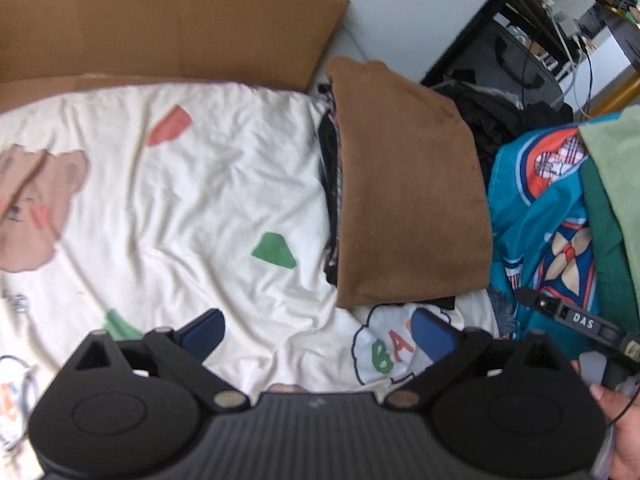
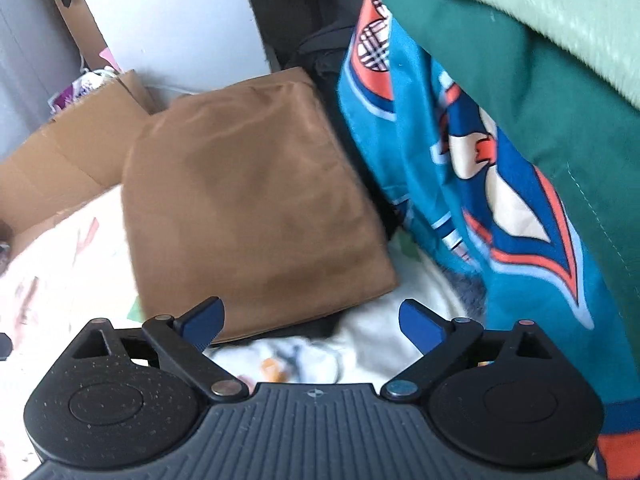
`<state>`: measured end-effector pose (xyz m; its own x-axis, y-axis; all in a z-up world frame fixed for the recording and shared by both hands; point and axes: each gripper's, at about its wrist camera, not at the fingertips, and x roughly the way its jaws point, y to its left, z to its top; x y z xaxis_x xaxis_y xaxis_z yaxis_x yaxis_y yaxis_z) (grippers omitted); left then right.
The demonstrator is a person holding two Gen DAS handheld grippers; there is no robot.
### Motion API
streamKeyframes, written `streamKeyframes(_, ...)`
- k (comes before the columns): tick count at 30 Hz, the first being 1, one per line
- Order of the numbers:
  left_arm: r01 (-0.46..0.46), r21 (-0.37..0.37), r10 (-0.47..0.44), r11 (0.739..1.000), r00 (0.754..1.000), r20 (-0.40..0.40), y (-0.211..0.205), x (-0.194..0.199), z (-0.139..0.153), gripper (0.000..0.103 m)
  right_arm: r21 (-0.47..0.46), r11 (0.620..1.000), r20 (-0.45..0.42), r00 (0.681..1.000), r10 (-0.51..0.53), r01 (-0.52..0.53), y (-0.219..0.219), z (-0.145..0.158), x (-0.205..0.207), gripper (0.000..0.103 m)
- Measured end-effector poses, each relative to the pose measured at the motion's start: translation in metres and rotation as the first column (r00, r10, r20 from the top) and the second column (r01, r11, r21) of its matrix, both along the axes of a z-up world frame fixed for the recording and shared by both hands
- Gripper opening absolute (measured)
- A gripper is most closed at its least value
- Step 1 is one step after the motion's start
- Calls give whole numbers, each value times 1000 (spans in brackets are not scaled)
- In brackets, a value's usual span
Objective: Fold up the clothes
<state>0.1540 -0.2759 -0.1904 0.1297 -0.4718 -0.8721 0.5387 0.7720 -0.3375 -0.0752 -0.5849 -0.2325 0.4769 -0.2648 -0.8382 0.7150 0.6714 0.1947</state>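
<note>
Left gripper (image 1: 318, 334): black ribbed body, two round black hubs with oval recesses, black link arms on silver pivot pins, triangular cut-outs outboard of the fingers. Fingers (image 1: 204, 332) dark blue, flat-padded. Right gripper (image 2: 312, 322): same build, small crosshair mark on the ribbed body behind the fingers, dust specks on one hub, blue fingers (image 2: 420, 326). Beyond the right finger in the left view, black bar lettered "DAS" (image 1: 580, 318).
</note>
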Motion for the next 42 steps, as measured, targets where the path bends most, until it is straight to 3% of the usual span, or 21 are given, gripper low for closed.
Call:
streamKeyframes(6,-88,29,88,996,996,11,30,1,43,102,64,998,11,1000,-6,5,13,42,4,97)
streamKeyframes(17,-187,64,182,980,981,68,88,-1,130,102,91,995,62,998,27,-32,41,116,8,97)
streamKeyframes(31,-222,80,214,972,972,98,149,-34,216,103,137,983,69,991,116,-125,82,180,9,98)
streamKeyframes(42,-351,105,331,930,928,168,225,-49,291,103,130,964,160,964,211,-233,120,249,15,103)
